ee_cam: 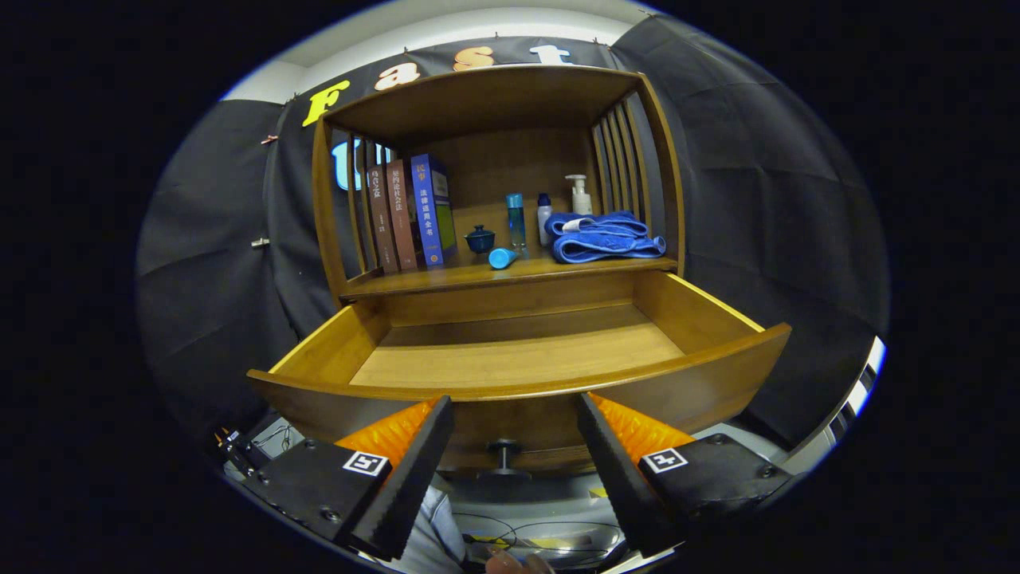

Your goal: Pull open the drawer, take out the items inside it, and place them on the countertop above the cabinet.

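The wooden drawer (518, 363) stands pulled out toward me, and the part of its floor that I see is bare wood. Its dark knob (504, 456) sits on the curved front, just ahead of and between my fingers. My gripper (516, 406) is open in front of the drawer, holding nothing. On the countertop (446, 277) above lie a folded blue towel (604, 237), a small light-blue cup (502, 257) on its side, a dark blue lidded cup (480, 238), a blue bottle (516, 220), a white bottle (544, 218) and a pump bottle (578, 195).
Three books (410, 214) stand upright at the countertop's left, against the slatted side of the wooden shelf frame (323, 199). Slats also close the right side. Cables and a person's hand (510, 563) show below the gripper.
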Demonstrator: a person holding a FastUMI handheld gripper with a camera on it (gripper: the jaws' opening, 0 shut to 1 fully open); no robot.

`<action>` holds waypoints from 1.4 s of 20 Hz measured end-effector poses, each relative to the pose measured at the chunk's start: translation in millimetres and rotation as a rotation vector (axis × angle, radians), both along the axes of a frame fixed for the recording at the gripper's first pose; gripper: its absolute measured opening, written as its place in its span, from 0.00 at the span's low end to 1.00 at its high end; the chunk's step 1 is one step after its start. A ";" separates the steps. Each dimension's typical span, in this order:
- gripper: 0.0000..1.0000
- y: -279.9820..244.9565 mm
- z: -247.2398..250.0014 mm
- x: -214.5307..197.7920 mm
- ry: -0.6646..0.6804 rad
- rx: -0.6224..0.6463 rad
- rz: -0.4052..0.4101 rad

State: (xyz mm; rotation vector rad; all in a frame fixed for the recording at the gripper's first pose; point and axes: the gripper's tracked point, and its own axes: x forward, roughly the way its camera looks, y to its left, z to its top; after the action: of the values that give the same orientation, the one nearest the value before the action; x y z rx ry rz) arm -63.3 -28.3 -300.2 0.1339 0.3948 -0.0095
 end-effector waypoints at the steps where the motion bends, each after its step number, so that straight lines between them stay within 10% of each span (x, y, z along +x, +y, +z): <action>1: 1.00 -0.2 -0.6 0.0 -0.005 -0.007 0.000; 28: 1.00 0.8 -20.2 178.3 0.024 -0.072 0.003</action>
State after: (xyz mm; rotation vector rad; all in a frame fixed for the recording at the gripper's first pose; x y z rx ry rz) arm 115.0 -27.5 -320.4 0.0617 0.4176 -0.0221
